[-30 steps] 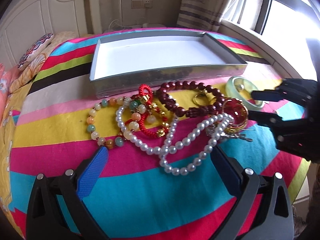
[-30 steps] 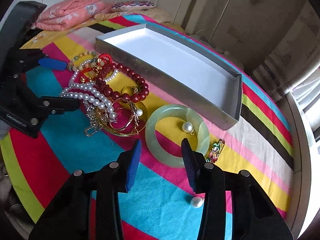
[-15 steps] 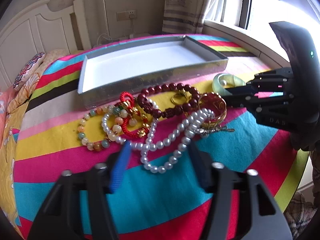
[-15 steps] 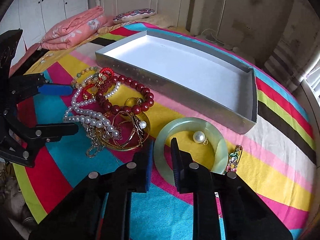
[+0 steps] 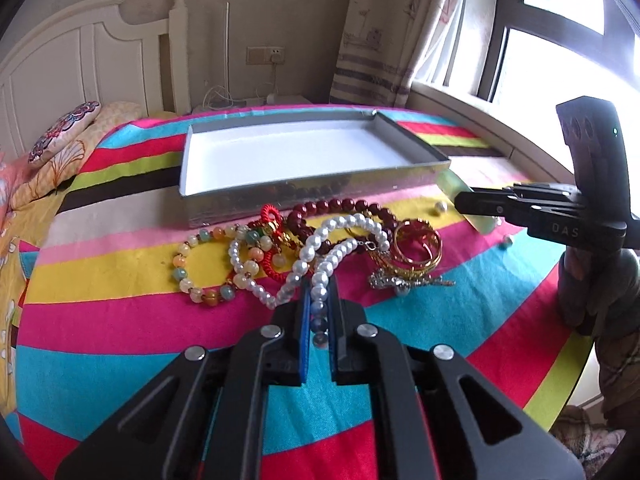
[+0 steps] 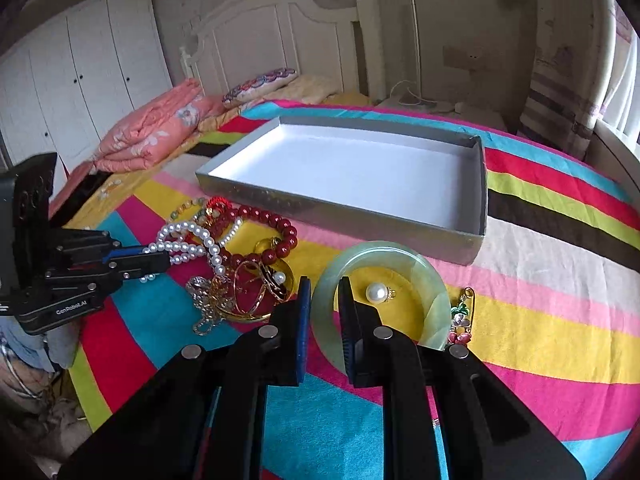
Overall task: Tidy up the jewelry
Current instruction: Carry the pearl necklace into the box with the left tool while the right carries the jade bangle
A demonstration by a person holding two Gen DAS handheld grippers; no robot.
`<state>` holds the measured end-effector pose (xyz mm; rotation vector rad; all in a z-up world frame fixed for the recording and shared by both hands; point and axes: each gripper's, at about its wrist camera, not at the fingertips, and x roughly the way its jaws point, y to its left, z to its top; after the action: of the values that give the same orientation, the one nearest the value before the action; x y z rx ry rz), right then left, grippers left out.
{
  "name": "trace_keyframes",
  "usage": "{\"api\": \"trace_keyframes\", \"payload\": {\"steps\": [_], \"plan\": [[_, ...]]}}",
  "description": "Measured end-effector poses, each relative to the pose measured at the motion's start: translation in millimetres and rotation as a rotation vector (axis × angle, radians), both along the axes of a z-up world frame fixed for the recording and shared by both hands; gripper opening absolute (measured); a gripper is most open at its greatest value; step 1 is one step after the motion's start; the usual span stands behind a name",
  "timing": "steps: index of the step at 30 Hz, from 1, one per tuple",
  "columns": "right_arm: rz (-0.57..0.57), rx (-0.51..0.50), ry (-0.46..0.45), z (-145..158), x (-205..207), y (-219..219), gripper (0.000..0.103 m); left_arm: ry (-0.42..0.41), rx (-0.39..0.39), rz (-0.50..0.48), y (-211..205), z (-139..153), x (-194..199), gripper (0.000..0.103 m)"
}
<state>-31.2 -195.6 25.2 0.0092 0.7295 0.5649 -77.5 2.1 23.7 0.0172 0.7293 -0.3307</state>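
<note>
My left gripper (image 5: 318,294) is shut on the white pearl necklace (image 5: 340,224), whose strand runs up between the blue pads. The necklace's other end still lies tangled with a dark red bead bracelet (image 5: 340,204) and gold bangles (image 5: 418,248) on the striped cloth. My right gripper (image 6: 324,292) is shut on the near rim of the pale green jade bangle (image 6: 420,264). In the left wrist view the bangle (image 5: 450,182) stands tilted up at the right gripper's tip. The empty grey box (image 6: 340,216) with a white inside lies just behind the jewelry.
A pastel bead bracelet (image 5: 180,264) and red cord piece (image 5: 270,214) lie left of the pile. A pearl earring (image 6: 377,292) sits inside the bangle's ring, a flower brooch (image 6: 462,320) to its right. Pillows, a headboard and a window ledge border the bed.
Both grippers went from open to shut: the left closed on the pearl strand, the right on the bangle's rim. Both rose a little, and the bangle's near edge tilted up.
</note>
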Motion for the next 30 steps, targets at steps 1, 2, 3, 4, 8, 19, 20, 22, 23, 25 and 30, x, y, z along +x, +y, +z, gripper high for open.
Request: {"api": "trace_keyframes", "payload": {"steps": [1, 2, 3, 4, 8, 19, 20, 22, 23, 25, 30], "plan": [[-0.005, 0.027, -0.005, 1.5, -1.4, -4.2, 0.016, -0.007, -0.010, 0.003, 0.3, 3.4, -1.4, 0.007], [-0.009, 0.049, -0.012, 3.1, -3.2, -7.5, 0.016, -0.018, -0.020, 0.005, 1.0, 8.0, -2.6, 0.007], [-0.014, 0.069, -0.018, 4.6, -5.0, -10.9, 0.016, -0.035, -0.024, 0.006, 0.9, 15.3, -4.8, 0.007], [-0.021, 0.091, -0.020, 5.7, -6.6, -14.0, 0.016, -0.049, -0.022, 0.006, 0.0, 23.0, -6.2, 0.007], [-0.049, 0.168, -0.025, 9.6, -13.1, -25.9, 0.016, -0.112, 0.015, 0.005, -2.5, 59.4, -7.4, 0.007], [-0.059, 0.257, -0.082, 33.4, -32.8, -37.6, 0.016, -0.168, 0.003, 0.038, 14.4, 118.4, 8.6, 0.007], [-0.059, 0.264, -0.088, 35.8, -34.9, -38.8, 0.016, -0.172, 0.002, 0.040, 14.3, 121.4, 9.5, 0.007], [-0.059, 0.267, -0.101, 40.6, -39.2, -39.7, 0.016, -0.187, -0.001, 0.043, 15.3, 130.9, 9.4, 0.007], [-0.059, 0.270, -0.107, 43.2, -41.2, -40.0, 0.016, -0.200, 0.001, 0.043, 15.4, 137.1, 8.5, 0.007], [-0.057, 0.280, -0.117, 47.8, -44.0, -40.5, 0.016, -0.220, 0.006, 0.043, 16.3, 147.9, 6.1, 0.007], [-0.048, 0.281, -0.141, 57.3, -51.0, -36.5, 0.016, -0.272, 0.022, 0.041, 15.5, 177.1, -0.8, 0.007]]}}
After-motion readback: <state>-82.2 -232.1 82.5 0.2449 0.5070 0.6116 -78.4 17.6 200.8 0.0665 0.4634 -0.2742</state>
